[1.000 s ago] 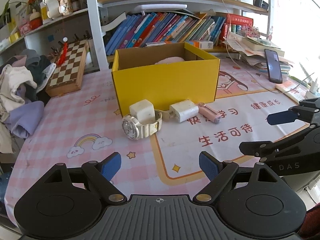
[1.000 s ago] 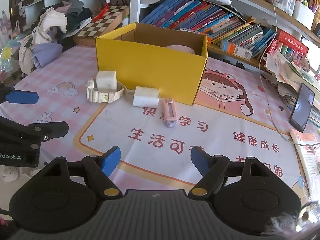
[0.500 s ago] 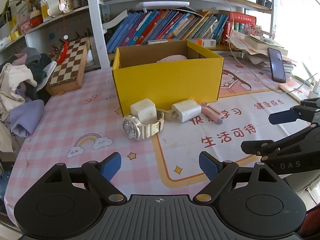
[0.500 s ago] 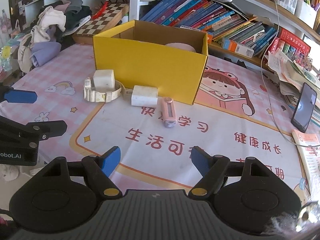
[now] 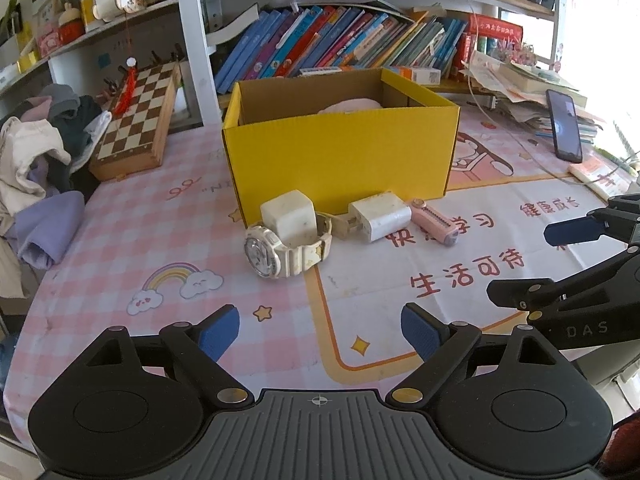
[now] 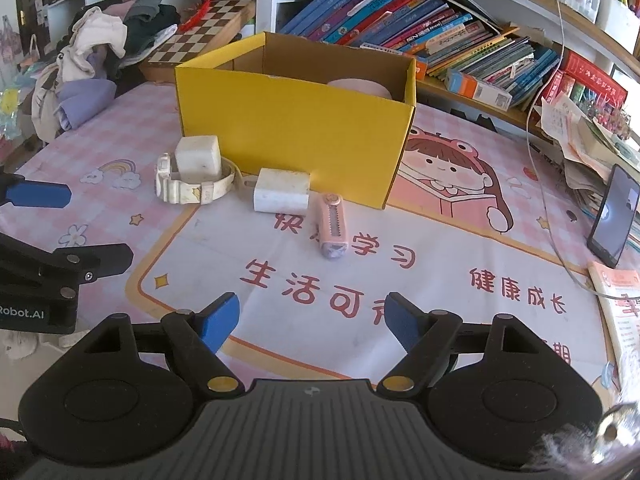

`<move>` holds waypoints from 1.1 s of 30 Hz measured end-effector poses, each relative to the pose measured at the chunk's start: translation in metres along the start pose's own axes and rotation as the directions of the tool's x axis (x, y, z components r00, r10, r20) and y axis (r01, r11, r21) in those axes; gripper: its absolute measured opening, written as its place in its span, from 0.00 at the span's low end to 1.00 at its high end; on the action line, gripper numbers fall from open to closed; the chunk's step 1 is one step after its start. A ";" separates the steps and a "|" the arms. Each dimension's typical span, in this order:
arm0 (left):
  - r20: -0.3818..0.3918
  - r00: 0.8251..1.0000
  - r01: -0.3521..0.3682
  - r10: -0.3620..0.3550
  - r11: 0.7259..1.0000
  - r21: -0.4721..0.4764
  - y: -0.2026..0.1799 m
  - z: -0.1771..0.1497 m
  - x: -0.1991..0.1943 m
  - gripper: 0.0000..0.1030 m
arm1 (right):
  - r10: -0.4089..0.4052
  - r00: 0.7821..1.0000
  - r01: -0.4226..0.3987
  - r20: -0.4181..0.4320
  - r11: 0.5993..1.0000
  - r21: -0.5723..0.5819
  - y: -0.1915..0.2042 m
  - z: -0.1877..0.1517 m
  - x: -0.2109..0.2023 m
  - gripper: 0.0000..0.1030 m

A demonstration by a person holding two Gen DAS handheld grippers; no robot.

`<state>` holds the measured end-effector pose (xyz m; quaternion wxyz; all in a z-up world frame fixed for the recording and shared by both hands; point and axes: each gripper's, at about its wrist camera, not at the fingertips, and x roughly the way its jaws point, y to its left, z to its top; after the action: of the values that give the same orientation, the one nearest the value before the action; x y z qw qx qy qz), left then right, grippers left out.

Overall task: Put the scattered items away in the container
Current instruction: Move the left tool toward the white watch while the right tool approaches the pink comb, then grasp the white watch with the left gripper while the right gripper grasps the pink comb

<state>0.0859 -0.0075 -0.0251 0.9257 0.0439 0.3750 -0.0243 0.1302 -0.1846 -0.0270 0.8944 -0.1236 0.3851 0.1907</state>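
Both grippers hang low over the near edge of the desk (image 5: pixel 120 240), side by side. On the left, the left gripper (image 5: pixel 320 330) is spread wide with nothing between its blue pads, and the right gripper (image 6: pixel 312 318) is equally released and empty. Ahead of them stands the yellow box (image 5: pixel 340 152), open at the top, with a pale pink rounded thing (image 6: pixel 360 86) lying inside toward its far right corner. Just in front of the box, from left to right, lie a white watch (image 5: pixel 288 250) looped round a white cube (image 5: pixel 289 216), then a white charger (image 6: pixel 282 191) on its side, then a pink slim gadget (image 6: pixel 333 226). All four sit well ahead of the pads: the watch beyond the left gripper, the gadget nearest the right one.
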 end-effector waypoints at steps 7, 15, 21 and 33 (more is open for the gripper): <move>-0.014 1.000 -0.007 0.006 1.000 -0.018 0.003 0.004 0.009 0.88 | 0.006 1.000 -0.006 -0.007 1.000 -0.004 -0.004 0.005 0.010 0.78; -0.024 1.000 -0.011 0.010 0.999 -0.036 0.007 0.010 0.020 0.88 | 0.010 1.000 -0.011 -0.015 1.000 -0.011 -0.009 0.014 0.022 0.78; -0.032 0.999 -0.011 0.010 0.999 -0.043 0.007 0.014 0.029 0.88 | 0.017 1.000 -0.017 -0.023 1.000 -0.015 -0.014 0.020 0.031 0.78; -0.058 0.998 -0.037 0.033 0.997 -0.069 0.014 0.025 0.052 0.88 | 0.037 0.998 -0.038 -0.048 0.999 -0.026 -0.023 0.034 0.053 0.75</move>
<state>0.1415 0.0031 -0.0427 0.9159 0.0187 0.4009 0.0061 0.1958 -0.1800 -0.0419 0.8796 -0.1331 0.4058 0.2097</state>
